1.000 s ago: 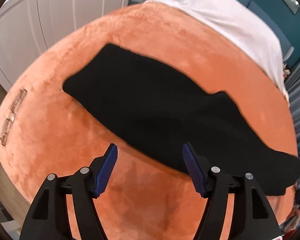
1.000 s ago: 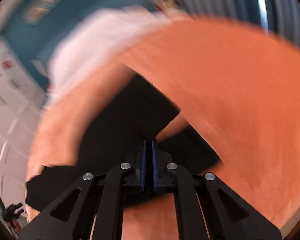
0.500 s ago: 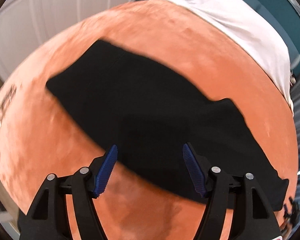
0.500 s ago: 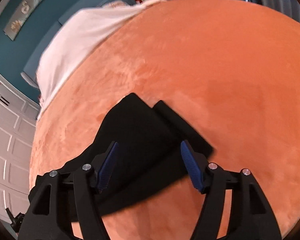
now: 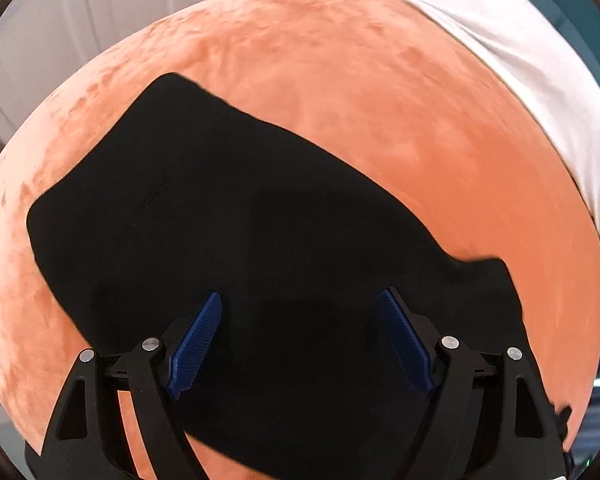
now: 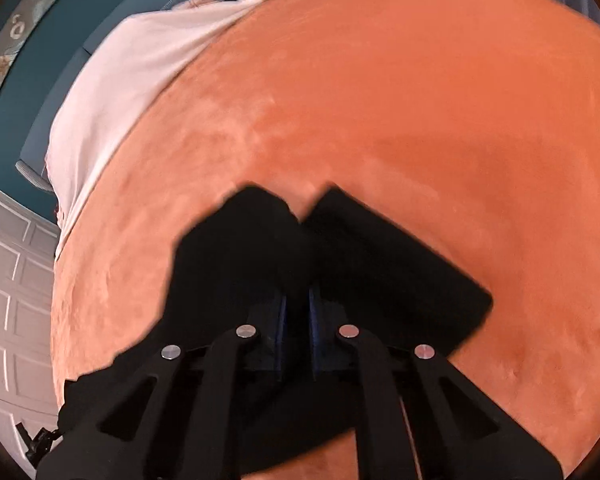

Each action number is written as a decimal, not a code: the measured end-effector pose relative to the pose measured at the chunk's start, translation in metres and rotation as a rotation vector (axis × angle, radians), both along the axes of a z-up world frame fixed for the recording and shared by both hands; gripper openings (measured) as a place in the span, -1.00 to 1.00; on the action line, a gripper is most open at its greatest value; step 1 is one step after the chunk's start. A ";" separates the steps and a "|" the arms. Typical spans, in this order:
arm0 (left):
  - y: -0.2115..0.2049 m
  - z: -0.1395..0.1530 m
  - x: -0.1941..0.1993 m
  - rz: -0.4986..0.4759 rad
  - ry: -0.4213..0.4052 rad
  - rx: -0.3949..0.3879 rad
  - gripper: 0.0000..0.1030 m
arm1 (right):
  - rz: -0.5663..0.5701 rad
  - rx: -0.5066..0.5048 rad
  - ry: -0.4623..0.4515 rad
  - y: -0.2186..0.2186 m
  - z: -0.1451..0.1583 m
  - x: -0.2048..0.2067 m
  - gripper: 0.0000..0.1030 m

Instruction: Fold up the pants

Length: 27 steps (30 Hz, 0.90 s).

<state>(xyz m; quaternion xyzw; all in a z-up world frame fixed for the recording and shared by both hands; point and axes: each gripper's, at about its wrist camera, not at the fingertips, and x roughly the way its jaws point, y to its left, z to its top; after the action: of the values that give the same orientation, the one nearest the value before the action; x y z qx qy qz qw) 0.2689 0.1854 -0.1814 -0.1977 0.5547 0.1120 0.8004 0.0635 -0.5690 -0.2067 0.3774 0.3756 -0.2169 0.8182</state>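
Black pants lie spread on the orange plush blanket, and in the left wrist view they fill far more of the picture than a second ago, when the cloth sat well ahead of the blue pads; now the left gripper hangs directly over the fabric, its jaws wide and opening further, the cloth lying beneath the gap rather than pressed by either pad. In the right wrist view the blur of a second ago is gone; half a second ago the right gripper stood wide over the leg ends, and now its jaws are closing, nearly together, with a ridge of black cloth pinched between the pads, as far as the dark-on-dark view allows.

Around the pants: a white sheet lies across the far end of the blanket; white panelled doors and a teal wall stand beyond; no object lies on the blanket between either gripper and the cloth.

The two leg ends show side by side ahead of the right gripper; the lower part of the pants is cut off behind the black gripper frames in both views, and folds and seams are hard to read in the black cloth.
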 end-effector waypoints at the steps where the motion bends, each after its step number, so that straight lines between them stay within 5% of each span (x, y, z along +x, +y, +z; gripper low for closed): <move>1: 0.002 0.000 0.003 0.000 0.003 0.016 0.52 | 0.009 -0.037 -0.031 0.002 0.015 -0.002 -0.86; 4: 0.005 -0.007 0.016 -0.033 0.014 0.101 0.52 | -0.030 -0.135 -0.022 -0.004 0.037 -0.029 -0.86; 7: 0.006 -0.028 0.031 -0.079 0.056 0.173 0.61 | -0.051 -0.101 0.145 -0.020 -0.009 -0.040 -0.86; 12: -0.015 -0.031 0.049 -0.134 0.056 0.383 0.71 | -0.047 -0.156 0.151 -0.007 -0.002 -0.036 -0.79; 17: -0.004 -0.037 0.079 -0.077 0.083 0.427 0.90 | -0.065 -0.107 0.125 -0.007 -0.001 -0.055 -0.69; 20: 0.004 -0.011 0.070 -0.019 0.008 0.362 0.69 | -0.070 -0.123 0.110 0.003 0.006 -0.064 -0.52; 24: 0.008 0.038 0.008 -0.038 -0.144 0.339 0.73 | -0.058 -0.192 0.106 0.013 0.018 -0.084 -0.11; 27: -0.002 0.058 -0.044 -0.090 -0.197 0.378 0.74 | -0.054 -0.265 0.112 0.014 0.023 -0.096 -0.11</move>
<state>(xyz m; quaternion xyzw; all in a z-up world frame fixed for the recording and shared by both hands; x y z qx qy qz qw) 0.2251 0.1830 -0.1234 -0.0291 0.4513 0.1584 0.8777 -0.0328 -0.5552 -0.1840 0.2634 0.3787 -0.3071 0.8324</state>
